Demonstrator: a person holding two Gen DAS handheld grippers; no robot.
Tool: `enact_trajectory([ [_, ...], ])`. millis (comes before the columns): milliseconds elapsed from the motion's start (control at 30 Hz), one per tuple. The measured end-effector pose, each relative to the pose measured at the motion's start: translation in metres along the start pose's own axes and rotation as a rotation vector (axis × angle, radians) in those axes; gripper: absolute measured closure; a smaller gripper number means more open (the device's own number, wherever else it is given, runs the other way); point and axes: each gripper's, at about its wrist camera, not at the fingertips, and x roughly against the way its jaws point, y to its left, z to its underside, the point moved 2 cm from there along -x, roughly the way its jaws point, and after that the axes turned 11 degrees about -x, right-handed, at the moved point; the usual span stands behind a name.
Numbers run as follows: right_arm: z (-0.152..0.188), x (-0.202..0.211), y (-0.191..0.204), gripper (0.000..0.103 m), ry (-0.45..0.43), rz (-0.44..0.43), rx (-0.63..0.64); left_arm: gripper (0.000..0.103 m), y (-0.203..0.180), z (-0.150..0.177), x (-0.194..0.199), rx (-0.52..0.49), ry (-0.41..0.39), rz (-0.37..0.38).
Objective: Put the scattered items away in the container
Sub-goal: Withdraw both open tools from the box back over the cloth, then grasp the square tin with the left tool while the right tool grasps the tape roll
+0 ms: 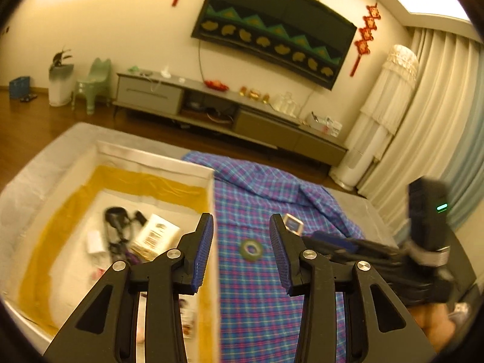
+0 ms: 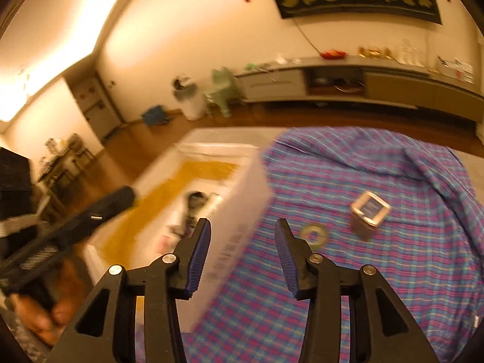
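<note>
Both the left gripper and right gripper have jaws spread, gripping nothing. Right of the white box, a tape roll and small tin lie on plaid cloth.

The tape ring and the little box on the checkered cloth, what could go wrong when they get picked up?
1. The tape ring lies flat on the cloth; the right gripper might pinch fabric too.
2. The small box looks tilted and could tip.
3. Carried items might hit the container's wall.
</note>
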Motion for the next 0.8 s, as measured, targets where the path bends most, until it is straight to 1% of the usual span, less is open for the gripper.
enact_trajectory([
  [67,0.002,-0.016,-0.013,0.057,0.029,0.037,0.012,0.062,-0.007,0.000,-0.009,0.005,0.016,0.008],
  [133,0.004,-0.042,-0.024,0.057,0.076,0.088,0.045,0.062,-0.013,0.000,-0.018,0.009,0.030,0.011],
  [200,0.007,-0.064,-0.032,0.051,0.109,0.122,0.070,0.062,-0.017,-0.002,-0.026,0.017,0.038,0.012],
  [233,0.007,-0.076,-0.036,0.050,0.121,0.137,0.083,0.062,-0.019,-0.001,-0.028,0.019,0.040,0.011],
  [400,0.011,-0.117,-0.045,0.049,0.164,0.159,0.164,0.062,-0.023,-0.003,-0.046,0.034,0.060,0.009],
  [533,0.014,-0.138,-0.049,0.049,0.180,0.188,0.247,0.062,-0.022,-0.002,-0.060,0.051,0.088,0.018],
  [633,0.019,-0.152,-0.059,0.050,0.200,0.200,0.273,0.062,-0.024,-0.002,-0.067,0.056,0.102,0.018],
  [667,0.019,-0.151,-0.060,0.054,0.172,0.200,0.288,0.062,-0.024,-0.002,-0.069,0.056,0.105,0.017],
  [700,0.020,-0.150,-0.062,0.063,0.160,0.206,0.298,0.062,-0.026,-0.001,-0.072,0.055,0.108,0.016],
  [733,0.019,-0.148,-0.065,0.065,0.149,0.201,0.296,0.062,-0.025,-0.001,-0.074,0.053,0.110,0.016],
  [767,0.018,-0.147,-0.068,0.079,0.147,0.186,0.277,0.062,-0.027,0.000,-0.077,0.050,0.114,0.015],
  [800,0.016,-0.145,-0.072,0.085,0.145,0.174,0.256,0.062,-0.029,0.001,-0.079,0.046,0.118,0.015],
])
